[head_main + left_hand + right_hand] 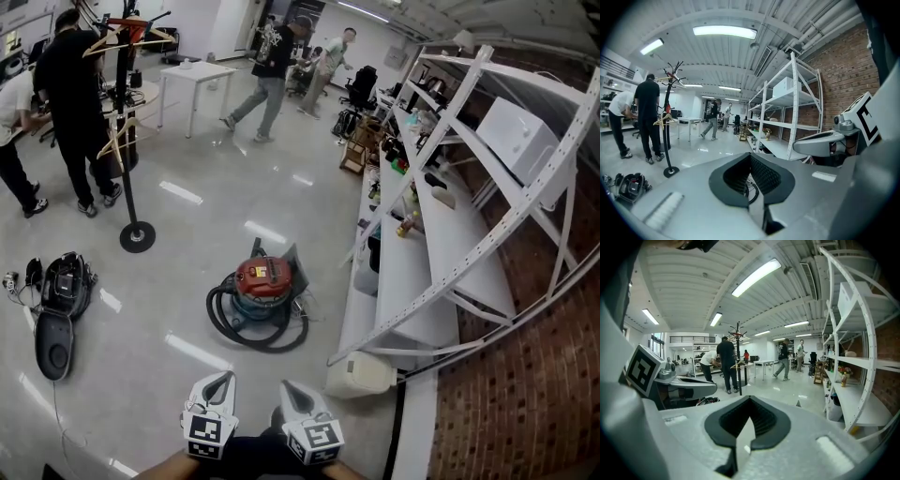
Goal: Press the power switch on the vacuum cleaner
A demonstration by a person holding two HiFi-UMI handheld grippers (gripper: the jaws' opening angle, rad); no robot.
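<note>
The vacuum cleaner (263, 284) stands on the floor ahead of me, a squat canister with a red top and a black hose (232, 328) coiled round its base. Its switch is too small to make out. Both grippers are held low at the bottom of the head view, well short of the vacuum and touching nothing. My left gripper (213, 392) (751, 154) has its jaws together with nothing held. My right gripper (297, 398) (750, 399) is likewise shut and empty. In each gripper view the other gripper shows to the side.
White metal shelving (441, 234) runs along the brick wall on the right, with a white canister (362, 374) at its near end. A coat stand (137, 235) and a black device with cables (62, 286) sit on the left. Several people (75, 112) and a white table (195, 72) are farther back.
</note>
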